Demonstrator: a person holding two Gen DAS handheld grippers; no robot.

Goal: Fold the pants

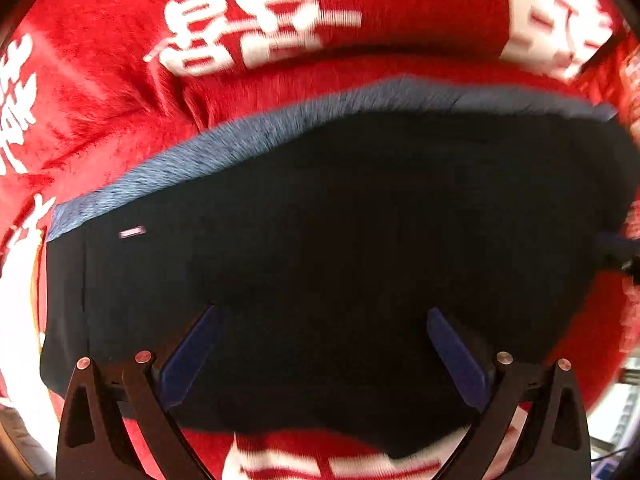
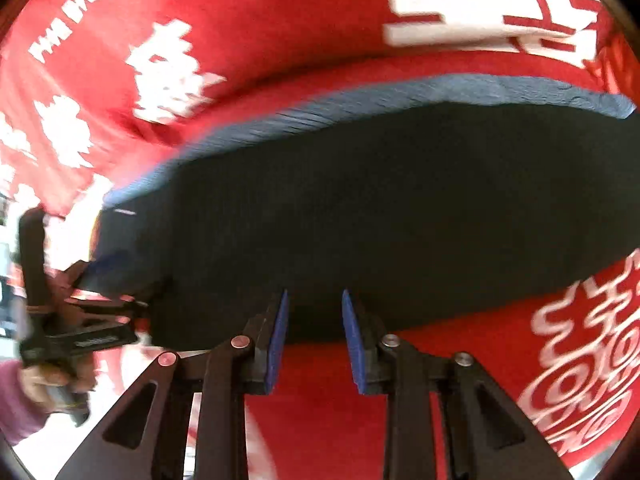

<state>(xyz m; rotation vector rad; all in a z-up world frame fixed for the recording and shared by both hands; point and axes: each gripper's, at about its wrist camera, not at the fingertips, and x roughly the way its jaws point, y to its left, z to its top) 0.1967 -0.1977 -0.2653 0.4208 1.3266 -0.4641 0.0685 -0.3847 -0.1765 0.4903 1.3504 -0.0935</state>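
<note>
While both grippers hang nose-down over a red plush blanket (image 1: 112,80) printed with white characters, the dark pants (image 1: 340,240) lie folded into a compact slab, a band of blue-grey fleece lining (image 1: 224,148) showing along the far edge. Seen from the left wrist, the left gripper (image 1: 322,320) stands with its blue pads spread wide and nothing between them; the pants fill the view directly beneath and ahead of it. Seen from the right wrist, the right gripper (image 2: 314,300) has its jaws set narrow but parted, a clear gap between the pads and no cloth caught in it; its fingertips sit right at the near edge of the pants (image 2: 380,208), with bare blanket (image 2: 248,40) below them. The bundle's long axis runs side to side across both views, square to the line each gripper points along. At the left end of that span, the left gripper (image 2: 108,272) appears by the bundle's corner, held by a person's hand (image 2: 44,380) in a purple sleeve. Judging by the layout, any further fold would bring one short end over the other, and each gripper is placed over its own end.
</note>
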